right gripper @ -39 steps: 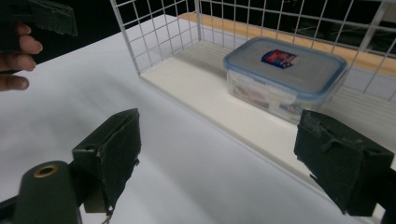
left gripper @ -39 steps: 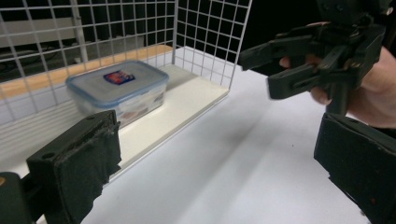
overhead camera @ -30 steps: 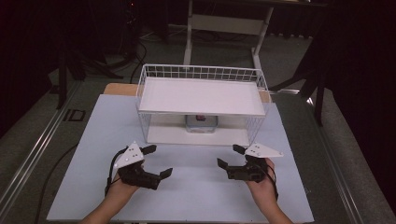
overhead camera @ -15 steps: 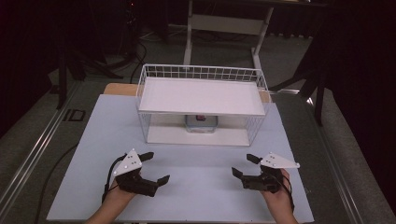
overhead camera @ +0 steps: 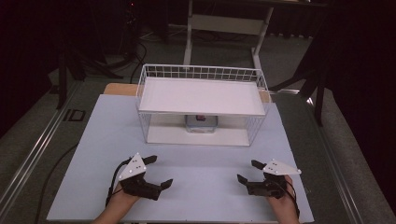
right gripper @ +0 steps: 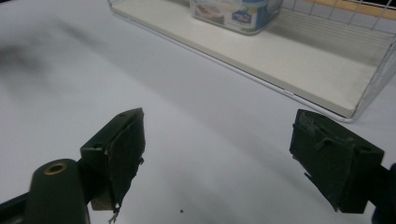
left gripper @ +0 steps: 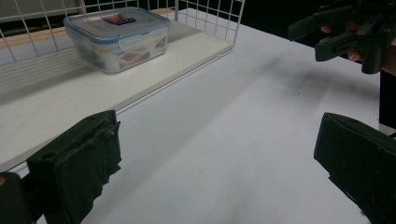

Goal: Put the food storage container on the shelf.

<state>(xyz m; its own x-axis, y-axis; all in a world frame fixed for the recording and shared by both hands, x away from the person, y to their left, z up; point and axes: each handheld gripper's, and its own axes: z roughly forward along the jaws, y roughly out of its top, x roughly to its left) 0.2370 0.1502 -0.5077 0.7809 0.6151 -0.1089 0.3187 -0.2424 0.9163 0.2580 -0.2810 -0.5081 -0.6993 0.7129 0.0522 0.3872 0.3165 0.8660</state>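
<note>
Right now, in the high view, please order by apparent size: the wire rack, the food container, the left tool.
1. wire rack
2. left tool, though it sits nearer the camera
3. food container, partly hidden under the rack's shelf

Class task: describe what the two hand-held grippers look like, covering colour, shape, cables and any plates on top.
The left gripper and the right gripper are both black, each with two blocky, flat-faced fingers. Each carries a grey three-cornered plate with small dark dots on top. A thin black cable trails back from each. The person's forearms are bare, with no sleeves.
</note>
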